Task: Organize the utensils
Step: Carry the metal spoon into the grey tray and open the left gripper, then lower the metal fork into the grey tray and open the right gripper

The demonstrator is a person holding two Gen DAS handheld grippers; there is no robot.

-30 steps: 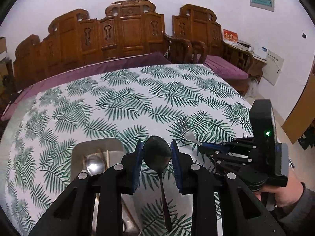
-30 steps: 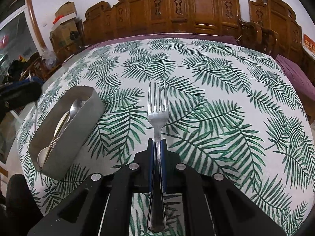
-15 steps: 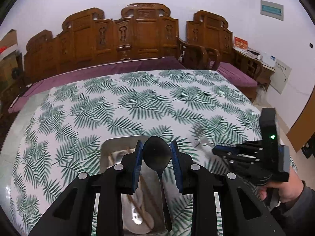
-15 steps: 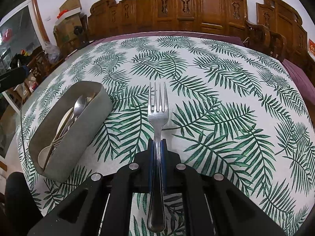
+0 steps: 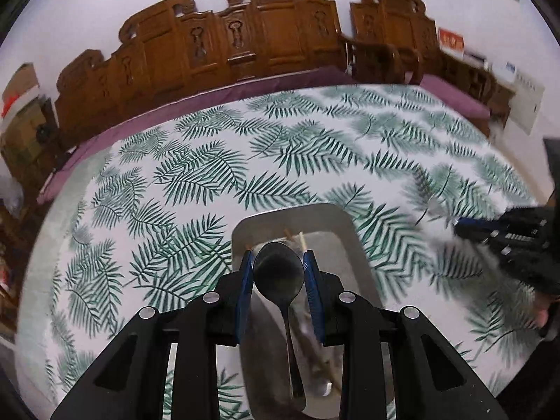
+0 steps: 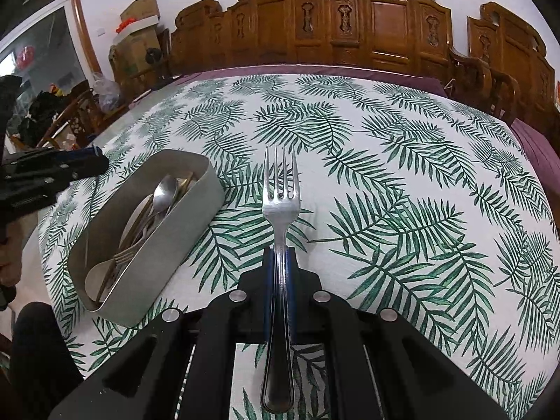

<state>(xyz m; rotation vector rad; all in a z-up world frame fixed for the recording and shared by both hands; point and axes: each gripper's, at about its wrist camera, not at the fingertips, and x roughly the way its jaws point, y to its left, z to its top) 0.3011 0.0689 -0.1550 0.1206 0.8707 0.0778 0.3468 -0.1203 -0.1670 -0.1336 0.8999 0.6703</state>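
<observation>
Two hand-held grippers above a table (image 6: 402, 161) covered by a white cloth printed with green palm fronds. The left gripper (image 5: 279, 274) has its blue pads closed narrowly on the bowl of a dark metal spoon (image 5: 279, 276), one pad against each side of the bowl, with the handle running back between the black fingers toward the camera. In the left wrist view the spoon hangs directly over a grey, round-cornered oblong tray (image 5: 353, 238); whether it touches the tray's contents cannot be told, as that part of the view is blurred. The right gripper (image 6: 279, 273) is clamped almost fully together on the neck of a silver fork (image 6: 281, 206), tines pointing away from the camera and above the cloth, handle trailing back over the gripper body. In the right wrist view the tray lies toward the table's left edge, its long axis running obliquely from the near left edge toward the table's middle, and just to the left of the fork. It contains a spoon, another fork, pale chopsticks and a light-coloured ladle-like utensil, lying lengthwise and overlapping. The left gripper appears there at the far left, above the table's left edge, with part of a hand below it. Carved wooden chairs (image 6: 350, 24) with purple cushions line the table's far edge.
</observation>
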